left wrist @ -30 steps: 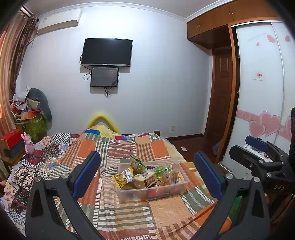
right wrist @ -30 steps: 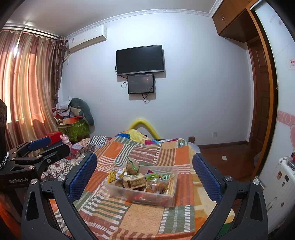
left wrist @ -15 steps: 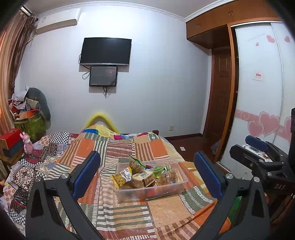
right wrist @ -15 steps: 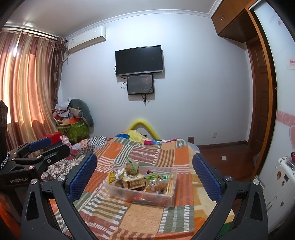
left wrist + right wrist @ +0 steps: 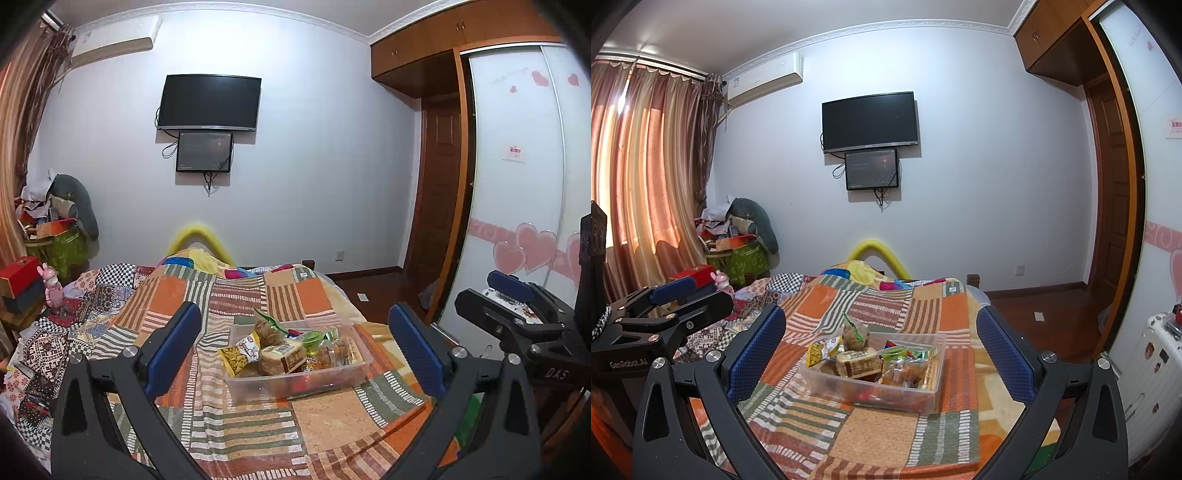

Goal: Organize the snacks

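A clear plastic bin [image 5: 343, 380] full of packaged snacks sits on a patchwork bedspread [image 5: 236, 299]; it also shows in the right wrist view [image 5: 925, 397]. Inside are a yellow packet [image 5: 238, 355], a brown bread pack [image 5: 284, 356] and a green-topped bag [image 5: 266, 328]. My left gripper [image 5: 295, 343] is open and empty, held above the bed short of the bin. My right gripper [image 5: 881, 347] is open and empty too, likewise short of the bin. Each gripper shows at the edge of the other's view.
The bed's near edge lies under the grippers. A heap of bags and boxes [image 5: 738, 240] stands at the left by the curtains. A wardrobe with sliding doors [image 5: 517, 184] and a white suitcase [image 5: 1152, 354] stand at the right. A TV [image 5: 208, 101] hangs on the far wall.
Both views have shifted only slightly; the grippers hold nearly still and stay open. The bin and the snacks have not moved.
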A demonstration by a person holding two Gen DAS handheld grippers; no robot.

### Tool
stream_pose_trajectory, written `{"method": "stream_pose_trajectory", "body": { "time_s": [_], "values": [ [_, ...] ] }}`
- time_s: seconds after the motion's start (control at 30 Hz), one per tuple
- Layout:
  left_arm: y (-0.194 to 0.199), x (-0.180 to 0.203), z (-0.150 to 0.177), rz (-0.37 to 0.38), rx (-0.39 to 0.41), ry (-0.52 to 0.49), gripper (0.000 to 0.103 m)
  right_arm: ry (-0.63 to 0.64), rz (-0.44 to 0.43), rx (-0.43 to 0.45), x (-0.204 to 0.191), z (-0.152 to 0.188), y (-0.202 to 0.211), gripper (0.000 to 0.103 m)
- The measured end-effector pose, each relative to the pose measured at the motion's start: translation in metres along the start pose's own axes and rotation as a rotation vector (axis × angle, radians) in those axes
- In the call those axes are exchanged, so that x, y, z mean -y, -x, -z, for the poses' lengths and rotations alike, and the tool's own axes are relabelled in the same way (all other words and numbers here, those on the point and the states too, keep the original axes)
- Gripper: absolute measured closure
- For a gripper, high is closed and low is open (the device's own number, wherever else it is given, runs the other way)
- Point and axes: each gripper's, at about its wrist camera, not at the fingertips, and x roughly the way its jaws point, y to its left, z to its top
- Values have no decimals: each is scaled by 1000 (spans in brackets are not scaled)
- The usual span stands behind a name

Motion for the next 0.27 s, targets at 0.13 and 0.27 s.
{"method": "stream_pose_trajectory", "body": {
  "time_s": [0.13,0.27],
  "values": [
    [1,0,0,0,0,3,0,2,0,-2,0,-1,2,0],
    [0,0,0,0,-2,-1,0,0,0,-3,1,-1,2,0]
  ]
}}
